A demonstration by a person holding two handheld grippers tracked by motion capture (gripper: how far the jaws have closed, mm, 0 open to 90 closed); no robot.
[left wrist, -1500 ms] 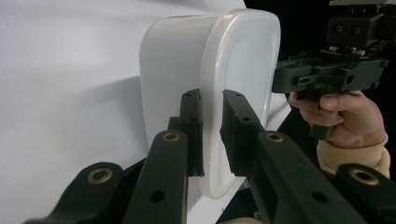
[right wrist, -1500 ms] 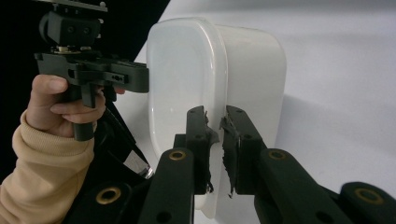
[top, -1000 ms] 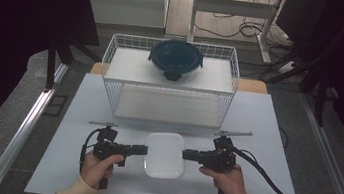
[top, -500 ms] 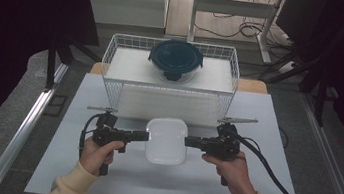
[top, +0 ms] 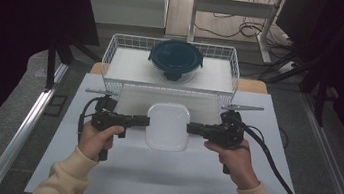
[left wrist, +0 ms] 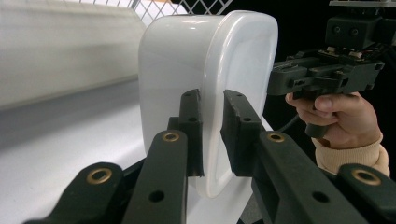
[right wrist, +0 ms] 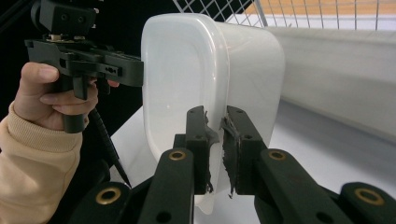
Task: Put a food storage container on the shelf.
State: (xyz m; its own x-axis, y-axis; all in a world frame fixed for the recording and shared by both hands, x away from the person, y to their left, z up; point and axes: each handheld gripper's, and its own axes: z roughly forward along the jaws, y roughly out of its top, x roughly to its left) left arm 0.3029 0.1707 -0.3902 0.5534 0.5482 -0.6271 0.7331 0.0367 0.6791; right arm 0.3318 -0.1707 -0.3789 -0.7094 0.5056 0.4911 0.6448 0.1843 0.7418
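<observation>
A white plastic container (top: pixel 168 126) with rounded corners hangs above the white table, held from both sides. My left gripper (top: pixel 145 121) is shut on its left rim; in the left gripper view the black jaws pinch the container's (left wrist: pixel 205 93) rim, with my left gripper (left wrist: pixel 212 135) seen close up. My right gripper (top: pixel 190 127) is shut on the opposite rim, and the right gripper view has its pads clamped on the container's (right wrist: pixel 187 79) edge at my right gripper (right wrist: pixel 215 144). Each gripper view also takes in the other hand and its gripper beyond the container.
A white wire basket (top: pixel 115 49) stands at the back of the table (top: pixel 159 181) with a dark blue round lidded bowl (top: pixel 175 58) inside. Cables trail from both grippers. Metal frame rails run along both table sides.
Both grippers have risen with the container between them, carrying it up and a little toward the wire basket. Their hold on the rims is unchanged.
</observation>
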